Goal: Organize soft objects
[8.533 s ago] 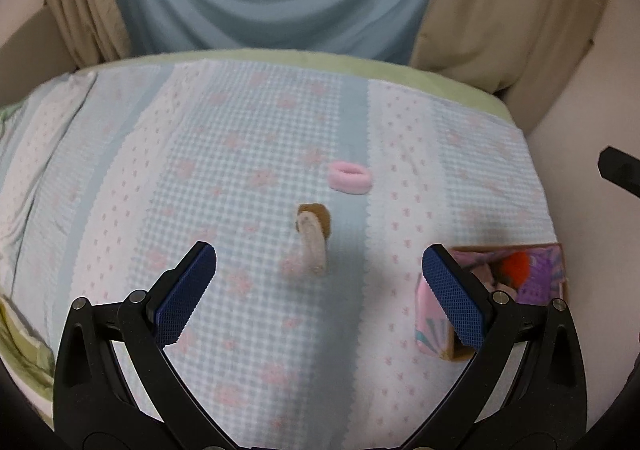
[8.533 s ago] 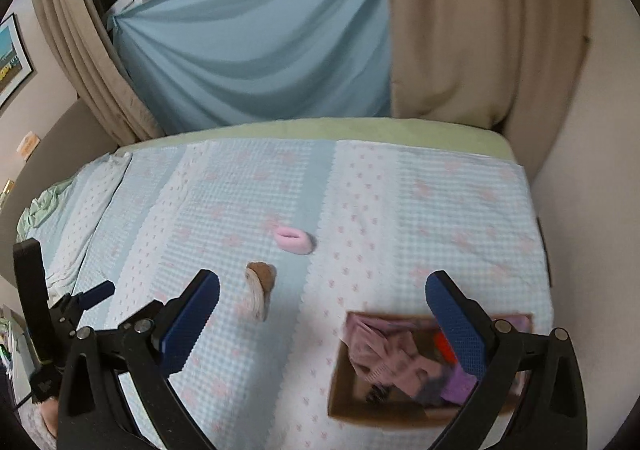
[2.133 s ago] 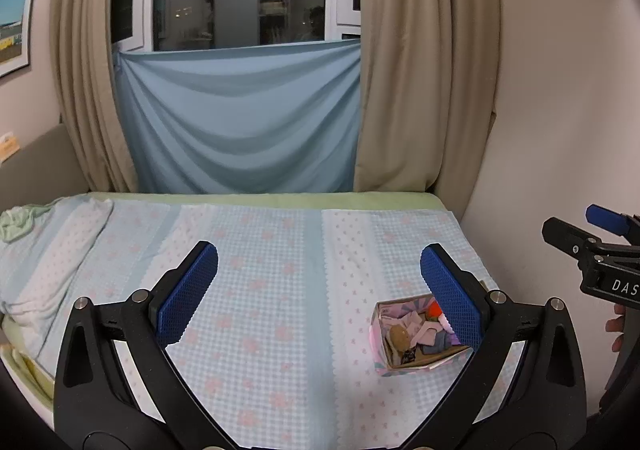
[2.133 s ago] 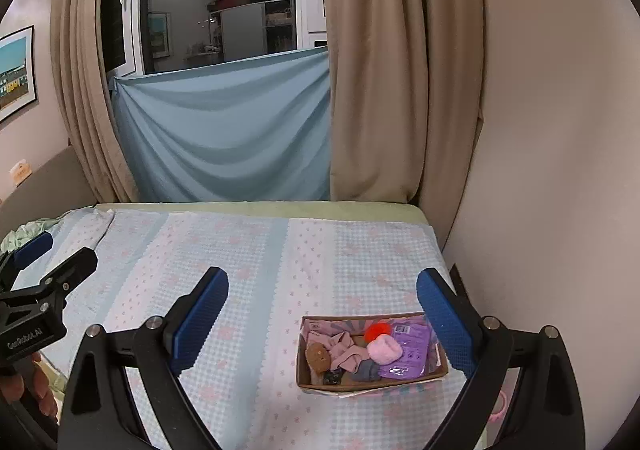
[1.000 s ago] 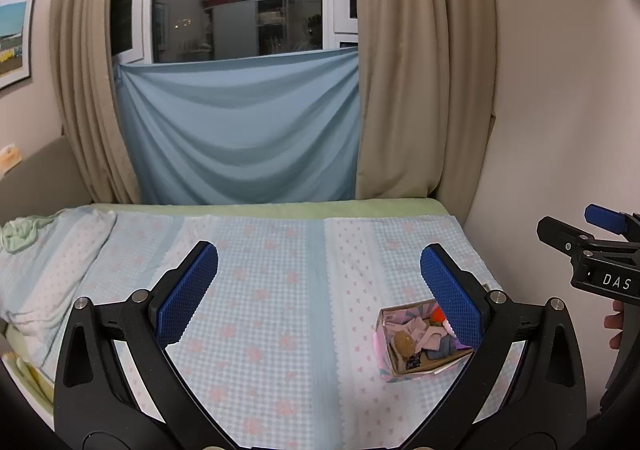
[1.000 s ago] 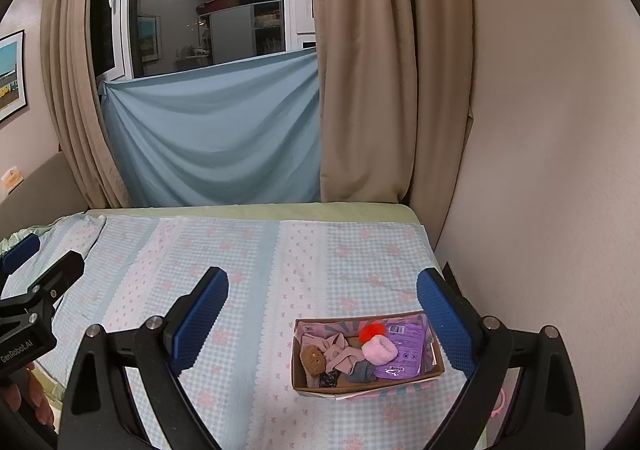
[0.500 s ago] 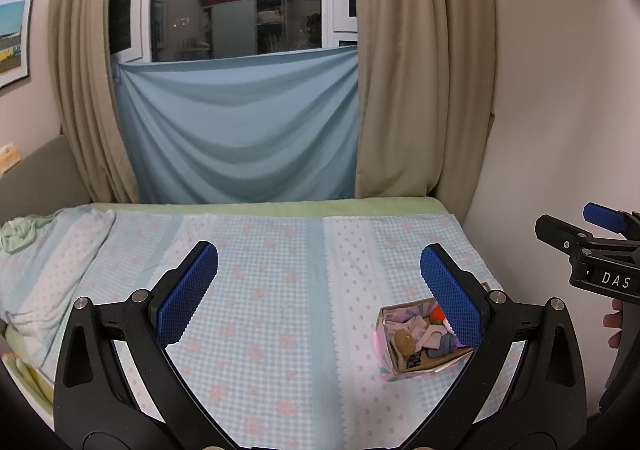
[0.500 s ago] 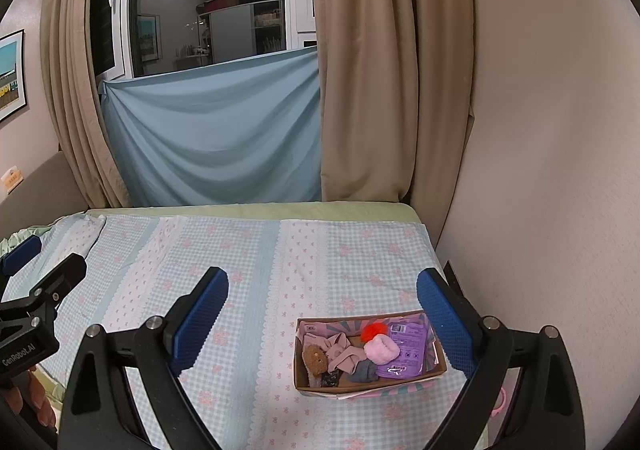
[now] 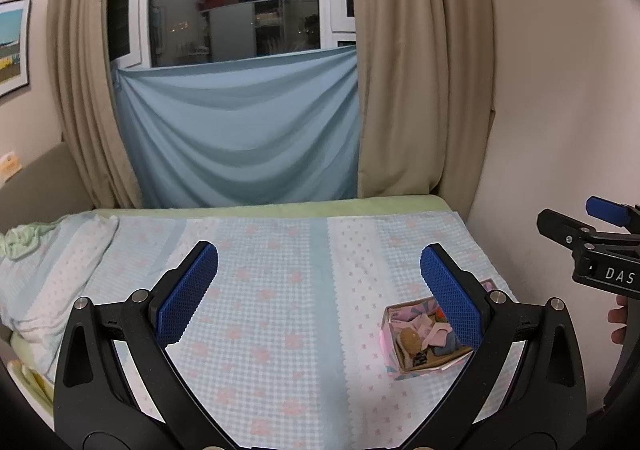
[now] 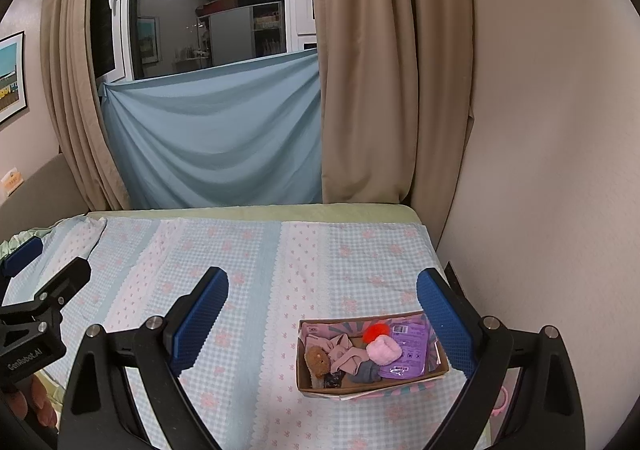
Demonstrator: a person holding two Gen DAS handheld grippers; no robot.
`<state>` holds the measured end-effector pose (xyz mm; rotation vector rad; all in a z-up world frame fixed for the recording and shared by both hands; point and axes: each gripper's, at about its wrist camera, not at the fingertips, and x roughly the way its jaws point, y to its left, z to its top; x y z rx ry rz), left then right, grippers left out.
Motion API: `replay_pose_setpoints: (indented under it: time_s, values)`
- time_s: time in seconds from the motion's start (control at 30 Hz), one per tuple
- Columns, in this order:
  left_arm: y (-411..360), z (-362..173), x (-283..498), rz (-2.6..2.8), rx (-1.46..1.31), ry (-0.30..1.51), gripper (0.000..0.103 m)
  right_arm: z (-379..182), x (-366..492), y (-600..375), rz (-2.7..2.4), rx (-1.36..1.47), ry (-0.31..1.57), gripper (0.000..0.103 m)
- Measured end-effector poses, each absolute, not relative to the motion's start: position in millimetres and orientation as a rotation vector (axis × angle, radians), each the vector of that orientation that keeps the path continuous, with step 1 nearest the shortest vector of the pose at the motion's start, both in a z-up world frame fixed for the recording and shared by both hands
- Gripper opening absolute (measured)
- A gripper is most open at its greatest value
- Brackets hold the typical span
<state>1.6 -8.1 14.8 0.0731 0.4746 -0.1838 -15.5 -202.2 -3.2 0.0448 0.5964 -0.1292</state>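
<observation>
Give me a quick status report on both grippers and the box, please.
Left gripper open, empty. Right gripper open, empty. Box on bed, holding pink scrunchie and other soft items. Nothing obstructing.

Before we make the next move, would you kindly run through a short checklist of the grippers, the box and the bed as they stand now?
1. Left gripper jaws open and empty: ok.
2. Right gripper jaws open and empty: ok.
3. Pink scrunchie and brown toy inside the cardboard box: ok.
4. No loose soft items on the visible bedspread: ok.
5. Box resting flat on the bed, clear of both grippers: ok.
6. Pink ring at the bed's right edge, partly hidden by the right gripper: cannot tell what it is.
</observation>
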Motion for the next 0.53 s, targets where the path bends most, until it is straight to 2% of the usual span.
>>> replay_pose_setpoints:
  time_s: [0.27,0.53]
  values:
    - [-6.8,13.4,1.7,-0.162,0.087,0.453,0.103,-7.5,-15.0,-196.2,-0.144,0.051,0.597,0.094]
    - [-0.4,-4.0,14.6,-0.194,0.065,0.51,0.103,-13.6,-4.2,-193.9,-0.16,0.059,0.63,0.094]
